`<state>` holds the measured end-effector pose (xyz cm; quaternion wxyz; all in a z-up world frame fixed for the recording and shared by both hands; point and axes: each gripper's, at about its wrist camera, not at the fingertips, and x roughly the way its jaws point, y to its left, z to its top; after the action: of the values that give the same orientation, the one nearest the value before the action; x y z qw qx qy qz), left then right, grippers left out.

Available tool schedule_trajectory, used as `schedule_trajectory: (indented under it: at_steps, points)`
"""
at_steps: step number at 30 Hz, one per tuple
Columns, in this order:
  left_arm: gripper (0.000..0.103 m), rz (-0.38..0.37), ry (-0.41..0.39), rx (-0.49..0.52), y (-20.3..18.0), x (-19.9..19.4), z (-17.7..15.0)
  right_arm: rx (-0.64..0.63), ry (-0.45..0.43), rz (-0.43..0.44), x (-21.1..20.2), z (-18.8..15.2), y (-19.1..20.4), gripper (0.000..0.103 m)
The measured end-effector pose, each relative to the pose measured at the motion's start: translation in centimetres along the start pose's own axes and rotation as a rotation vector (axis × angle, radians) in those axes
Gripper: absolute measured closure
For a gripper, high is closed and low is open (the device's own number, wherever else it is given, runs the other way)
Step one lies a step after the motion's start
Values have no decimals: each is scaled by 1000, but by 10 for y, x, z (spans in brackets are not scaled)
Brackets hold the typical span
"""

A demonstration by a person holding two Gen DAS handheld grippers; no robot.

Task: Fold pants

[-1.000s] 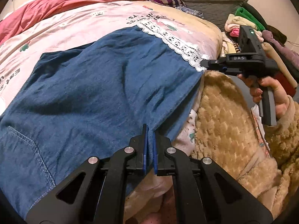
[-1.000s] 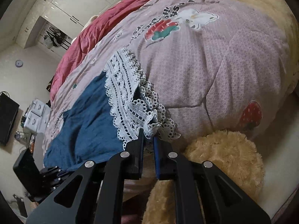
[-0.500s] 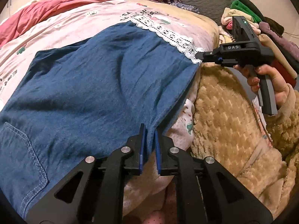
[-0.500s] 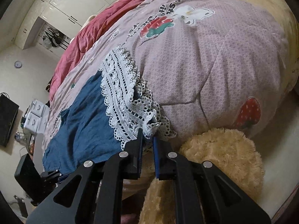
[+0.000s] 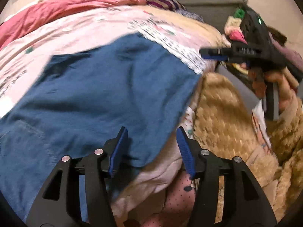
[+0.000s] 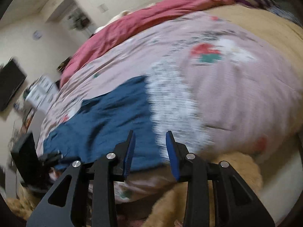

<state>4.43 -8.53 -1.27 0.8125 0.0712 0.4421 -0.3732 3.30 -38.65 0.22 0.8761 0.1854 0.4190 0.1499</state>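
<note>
Blue denim pants [image 5: 98, 94] with a white lace hem [image 5: 176, 51] lie flat on the pink quilted bed cover [image 5: 75, 32]. My left gripper [image 5: 151, 147] is open, its blue pads either side of the pants' near edge, not gripping. My right gripper [image 6: 149, 151] is open just above the near edge, by the lace hem [image 6: 170, 104] and the blue cloth [image 6: 106, 124]. The right gripper also shows in the left wrist view [image 5: 214, 54], beside the lace hem. Both views are motion-blurred.
A red-pink duvet [image 5: 66, 11] lies at the far side of the bed. A tan fluffy blanket [image 5: 223, 113] hangs at the near right edge. A heap of clothes [image 5: 236, 28] sits at the far right. A dark screen [image 6: 9, 83] hangs on the left wall.
Both grippers have opened and let go of the pants' edge and lace hem. The pants now rest flat on the bed. Both grippers have pulled back slightly.
</note>
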Motion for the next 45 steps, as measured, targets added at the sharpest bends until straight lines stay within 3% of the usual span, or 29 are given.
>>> schedule_trajectory:
  at_steps: [3,5,6,10,13,16,19,24,29,33,37,42,45]
  points:
    - [55,46,-36,-77,22,-14,-2,-25,40,-20,17,6,7,68]
    - [52,125,-23,-143,40,-16,-6,-14,96,-105,31,5,-2,69]
    - [52,166,-16,-170,48,-16,-8,0,116,-159,35,2,-9,76]
    - [53,239,3,-264,81,-21,-17,89,124,-121,33,-6,-34,82]
    - [53,180,-21,-335,97,-30,-18,78,125,-117,36,-7,-33,81]
    - [52,165,-44,-341,95,-37,-15,77,121,-99,34,-6,-31,76]
    - [52,99,-105,-352,92,-55,-11,46,74,-61,17,0,-21,65]
    - [48,200,-118,-292,96,-64,34,-41,-31,-25,-4,24,-2,54]
    - [48,186,-63,-205,107,-37,85,-125,-59,-37,16,68,6,52]
    - [48,157,-3,-171,128,-6,96,-165,-33,-63,46,105,-4,52]
    - [48,109,28,-226,150,19,97,-135,59,-31,87,137,-24,51]
    - [50,47,38,-208,154,35,96,-132,158,-16,128,147,-30,51]
    - [76,26,49,-200,151,46,96,-149,189,0,139,142,-30,52]
